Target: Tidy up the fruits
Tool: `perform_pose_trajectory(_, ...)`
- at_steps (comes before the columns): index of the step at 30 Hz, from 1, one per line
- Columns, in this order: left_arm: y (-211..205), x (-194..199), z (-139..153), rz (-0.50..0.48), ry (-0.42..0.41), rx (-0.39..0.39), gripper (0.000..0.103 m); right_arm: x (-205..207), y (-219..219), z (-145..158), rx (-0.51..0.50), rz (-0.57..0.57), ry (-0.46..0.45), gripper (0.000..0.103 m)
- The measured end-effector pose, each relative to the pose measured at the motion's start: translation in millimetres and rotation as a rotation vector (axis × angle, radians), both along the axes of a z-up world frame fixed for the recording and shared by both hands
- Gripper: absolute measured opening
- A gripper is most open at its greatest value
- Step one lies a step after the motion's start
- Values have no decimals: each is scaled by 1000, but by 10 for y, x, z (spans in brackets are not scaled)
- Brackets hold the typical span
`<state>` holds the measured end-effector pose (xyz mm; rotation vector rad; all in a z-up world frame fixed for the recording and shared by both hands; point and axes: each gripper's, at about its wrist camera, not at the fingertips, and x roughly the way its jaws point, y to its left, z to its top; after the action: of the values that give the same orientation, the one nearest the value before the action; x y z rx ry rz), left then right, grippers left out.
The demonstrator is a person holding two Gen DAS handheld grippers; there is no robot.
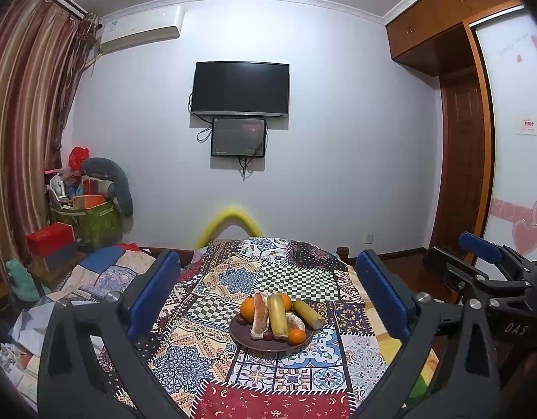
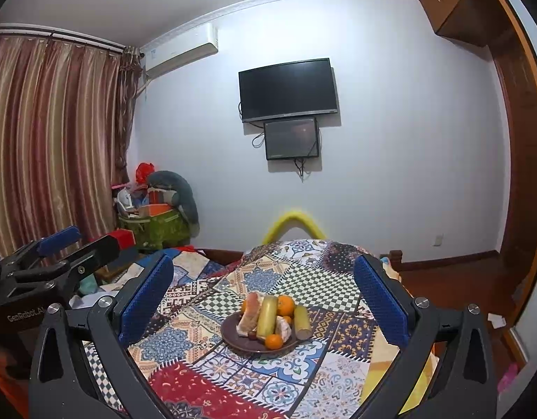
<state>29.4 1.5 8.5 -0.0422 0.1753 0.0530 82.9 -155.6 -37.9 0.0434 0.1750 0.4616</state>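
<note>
Blue ribbed pads line both tools. I hold the left gripper (image 1: 268,293) with its jaws spread wide and nothing between them; the right gripper (image 2: 265,300) stands the same, wide and empty. Both hang short of the fruit, well apart from it.

Beyond the jaws, a dark plate (image 1: 240,337) rests on a patchwork cloth (image 1: 233,370) over the table. On it lie oranges (image 1: 249,309), two yellow-green cane-like lengths (image 1: 279,316), peeled pale citrus wedges (image 1: 260,314) and some small dark fruits (image 1: 267,335), all touching in one heap. The right-hand length (image 2: 302,319) leans over the plate's right rim.

Handling, as I judge it: the oranges are firm, round and apt to roll, best taken across the middle. The lengths look stiff and smooth; I would clamp them mid-length, across the short axis. The wedges seem soft and tearable, so a light squeeze only. The cloth may drag if the plate is pushed.

Views: the left wrist shows the right tool at its right edge and bedding at near left. The right wrist shows the left tool at its left edge and more curtain (image 2: 55,146). Both show the wall TV (image 1: 240,89).
</note>
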Motion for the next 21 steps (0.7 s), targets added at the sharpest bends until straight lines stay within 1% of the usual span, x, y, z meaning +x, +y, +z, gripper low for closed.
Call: perform_pose_trajectory(21,-18,9,15,-21,7,3,102,6,-29,25,9,-3,6,103)
